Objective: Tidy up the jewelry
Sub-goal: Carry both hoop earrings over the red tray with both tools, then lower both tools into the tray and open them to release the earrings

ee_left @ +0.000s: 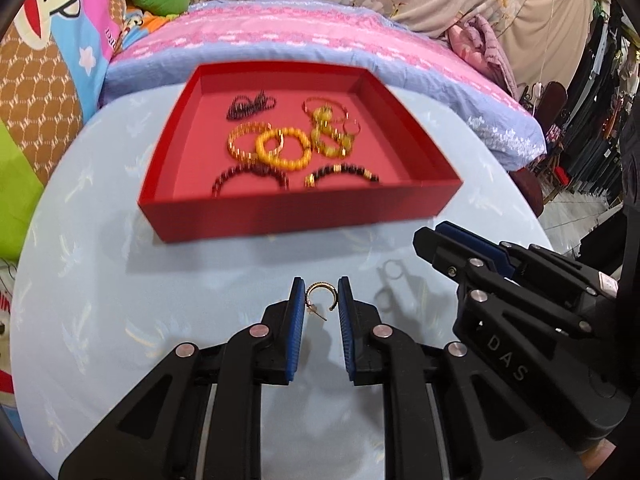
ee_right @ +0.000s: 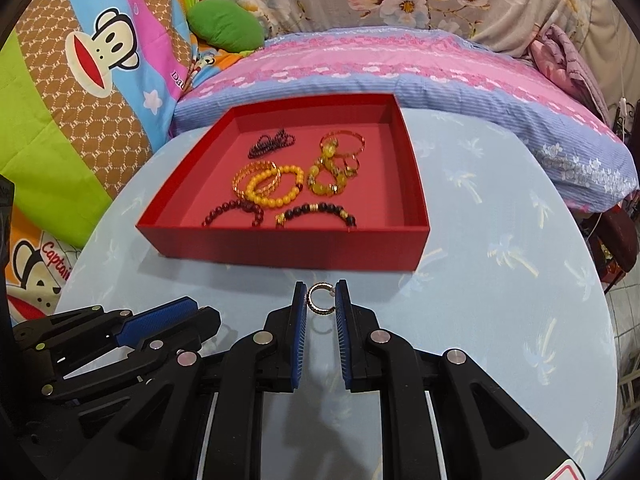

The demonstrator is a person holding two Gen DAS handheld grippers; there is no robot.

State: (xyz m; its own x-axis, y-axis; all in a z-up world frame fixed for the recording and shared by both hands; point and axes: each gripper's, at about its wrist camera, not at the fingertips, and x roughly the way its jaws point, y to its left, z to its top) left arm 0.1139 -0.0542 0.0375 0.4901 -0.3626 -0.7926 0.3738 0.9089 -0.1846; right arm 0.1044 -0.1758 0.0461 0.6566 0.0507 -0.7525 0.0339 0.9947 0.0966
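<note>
My left gripper (ee_left: 321, 294) is shut on a gold hoop earring (ee_left: 320, 295) and holds it above the light blue table, in front of the red tray (ee_left: 296, 216). My right gripper (ee_right: 321, 298) is shut on a second gold hoop earring (ee_right: 319, 300), also just short of the red tray (ee_right: 280, 250). The tray holds several bracelets: a yellow bead bracelet (ee_right: 276, 190), a dark red one (ee_right: 234, 210), a black and gold one (ee_right: 316, 212), and gold bangles (ee_right: 344, 142). The right gripper shows at the right in the left wrist view (ee_left: 460, 248), and the left gripper at the left in the right wrist view (ee_right: 160, 324).
The round table (ee_right: 500, 240) has a pale blue cloth with palm prints. Behind it lies a bed with a pink and blue cover (ee_right: 400, 68), a green pillow (ee_right: 226, 26) and a cartoon monkey blanket (ee_right: 100, 52). The floor drops off at the right.
</note>
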